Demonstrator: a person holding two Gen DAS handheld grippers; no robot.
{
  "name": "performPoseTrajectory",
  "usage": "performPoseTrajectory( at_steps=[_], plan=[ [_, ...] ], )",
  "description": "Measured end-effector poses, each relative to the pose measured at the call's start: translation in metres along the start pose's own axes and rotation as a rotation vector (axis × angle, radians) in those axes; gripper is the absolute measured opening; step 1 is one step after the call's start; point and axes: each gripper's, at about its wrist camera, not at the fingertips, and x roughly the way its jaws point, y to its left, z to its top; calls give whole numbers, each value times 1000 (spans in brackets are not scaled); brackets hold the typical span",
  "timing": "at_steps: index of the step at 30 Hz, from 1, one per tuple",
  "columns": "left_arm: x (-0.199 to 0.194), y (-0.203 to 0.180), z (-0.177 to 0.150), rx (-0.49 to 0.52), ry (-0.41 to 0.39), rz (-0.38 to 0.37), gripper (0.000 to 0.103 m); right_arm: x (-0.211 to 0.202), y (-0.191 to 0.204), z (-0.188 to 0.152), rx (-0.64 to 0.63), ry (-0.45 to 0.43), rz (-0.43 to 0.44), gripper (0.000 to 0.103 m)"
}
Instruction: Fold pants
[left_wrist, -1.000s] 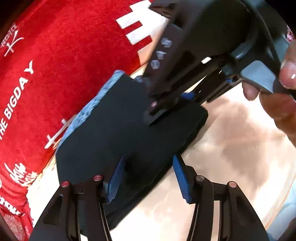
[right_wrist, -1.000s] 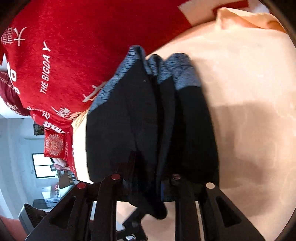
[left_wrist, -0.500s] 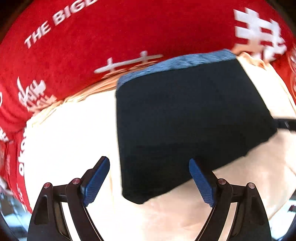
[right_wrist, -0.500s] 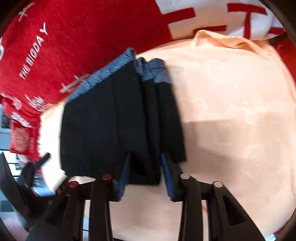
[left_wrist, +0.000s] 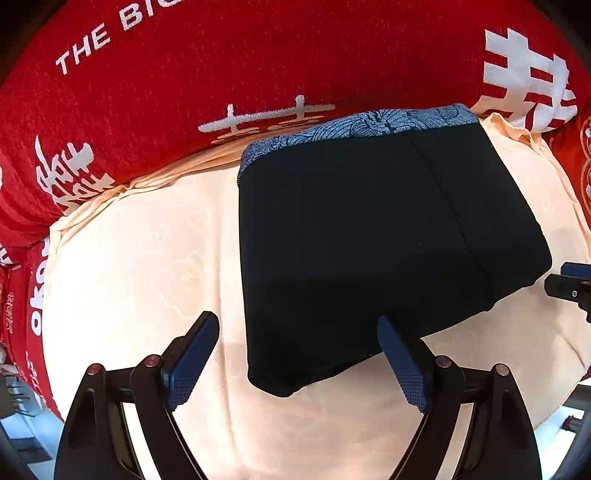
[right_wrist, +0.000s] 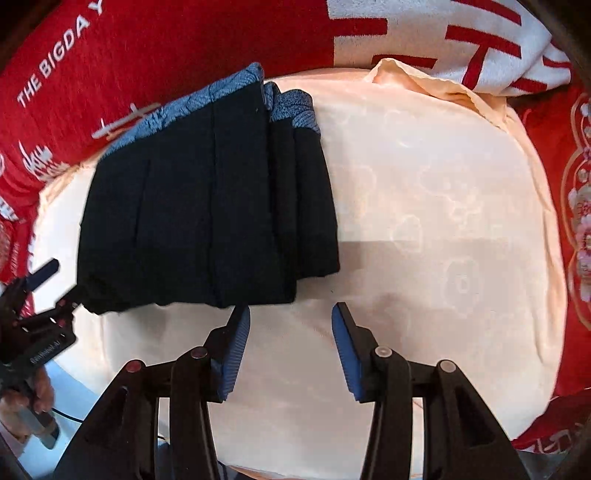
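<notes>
The black pants (left_wrist: 369, 236) lie folded into a compact rectangle on a peach cloth (left_wrist: 140, 266), blue patterned waistband (left_wrist: 354, 125) toward the red blanket. My left gripper (left_wrist: 295, 363) hovers open and wide over the pants' near corner, pads clear of the fabric. In the right wrist view the folded pants (right_wrist: 207, 206) show several stacked layers. My right gripper (right_wrist: 290, 350) is open just short of their near edge, with only peach cloth (right_wrist: 424, 221) between its fingers. The left gripper (right_wrist: 37, 321) shows at the left edge of that view, held by a hand (right_wrist: 29, 402).
A red blanket (left_wrist: 184, 92) with white lettering runs along the far side, touching the waistband. A white and red printed cloth (right_wrist: 480, 44) lies at the far right. The peach cloth's rumpled corner (right_wrist: 424, 85) is near it. Floor shows beyond the cloth's near edge (right_wrist: 85, 398).
The right gripper let go of the pants' near edge, opened and drew back upward. The left gripper swung off to the pants' left side, rolled, and opened wide.
</notes>
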Motion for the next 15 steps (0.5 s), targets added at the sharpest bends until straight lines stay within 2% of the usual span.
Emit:
performPoseTrajectory(
  at_steps=[4,9,15],
  plan=[
    [-4,4,6,-16,-5,-3,88,-7,0,0,-7,-9,-18,59],
    [-3,12,14,-42,-11,-9,88,-14,-2,1,-25,-23,-56,60],
    [6,23,21,-87,18,-15,88,-16,-9,6,-16,-26,-58,63]
  ],
)
